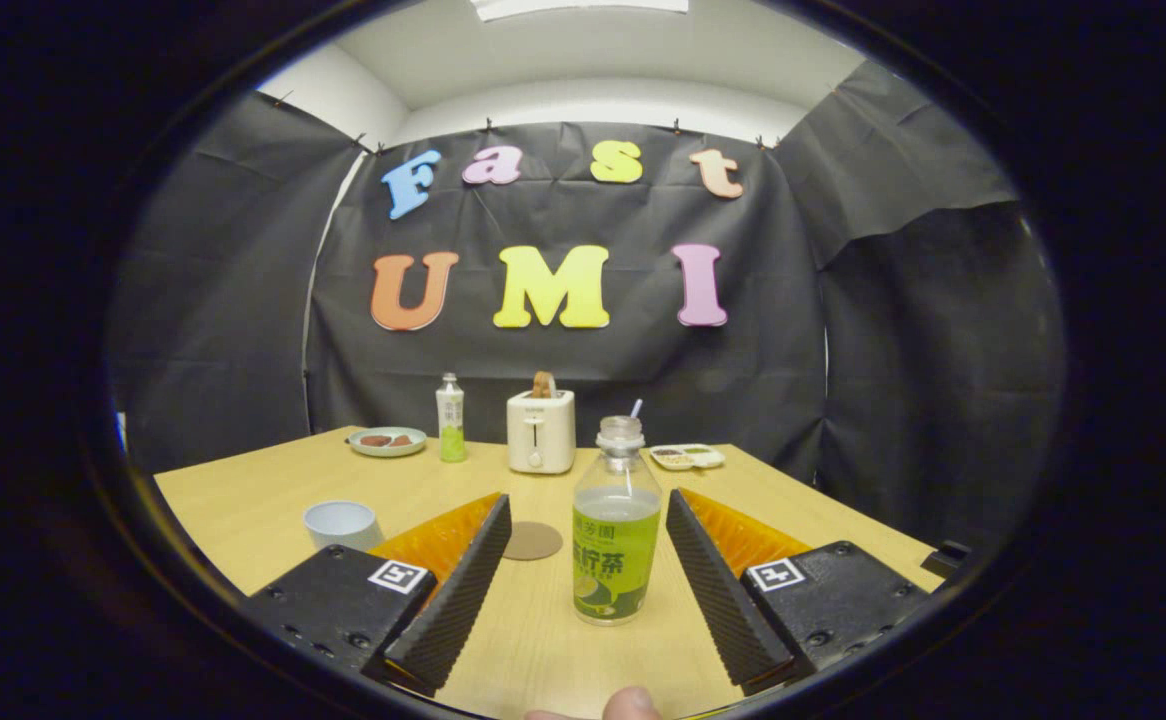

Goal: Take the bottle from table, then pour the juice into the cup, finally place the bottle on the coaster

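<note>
Green-labelled bottle (616, 525) stands upright, uncapped, between the tool's (588, 555) spread fingers.

Two bottles are standing on the table (243, 500): one bottle (616, 530) between the claw's (588, 510) spread fingers, another bottle (451, 418) far beyond. One cup (341, 523), one coaster (531, 540), one toaster (540, 430), one plate (387, 441) and one tray (687, 456) are sitting beyond.

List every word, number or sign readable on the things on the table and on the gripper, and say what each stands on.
Bottle, standing untouched between the fingers of the open gripper: the label bears large printed characters, not quoted here.
Far bottle: label too small to read.
Toaster: tiny mark near its top, too small to read.
Square markers on the gripper's body: black-and-white coded patterns, no words.
</note>
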The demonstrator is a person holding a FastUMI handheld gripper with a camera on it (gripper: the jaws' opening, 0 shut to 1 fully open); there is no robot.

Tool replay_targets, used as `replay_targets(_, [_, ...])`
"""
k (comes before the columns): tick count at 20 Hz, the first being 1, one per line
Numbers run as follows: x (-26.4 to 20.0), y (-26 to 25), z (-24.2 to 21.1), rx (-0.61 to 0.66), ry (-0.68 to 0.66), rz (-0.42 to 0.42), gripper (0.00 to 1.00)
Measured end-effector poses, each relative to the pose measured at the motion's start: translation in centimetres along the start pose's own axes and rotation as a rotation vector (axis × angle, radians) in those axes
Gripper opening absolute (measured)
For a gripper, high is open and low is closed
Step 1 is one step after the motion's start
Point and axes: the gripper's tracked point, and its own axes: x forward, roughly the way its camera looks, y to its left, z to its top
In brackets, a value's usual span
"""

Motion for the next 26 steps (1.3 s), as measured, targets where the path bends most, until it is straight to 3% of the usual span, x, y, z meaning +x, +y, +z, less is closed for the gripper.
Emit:
replay_targets(7, [3.9, -1.3, -4.4, -0.005, 0.159, 0.004, 1.00])
replay_targets(16, [6.8, -1.7, -5.8, 0.003, 0.268, 0.008, 1.00])
replay_targets(26, [7.3, -1.1, -5.8, 0.009, 0.287, 0.051, 0.82])
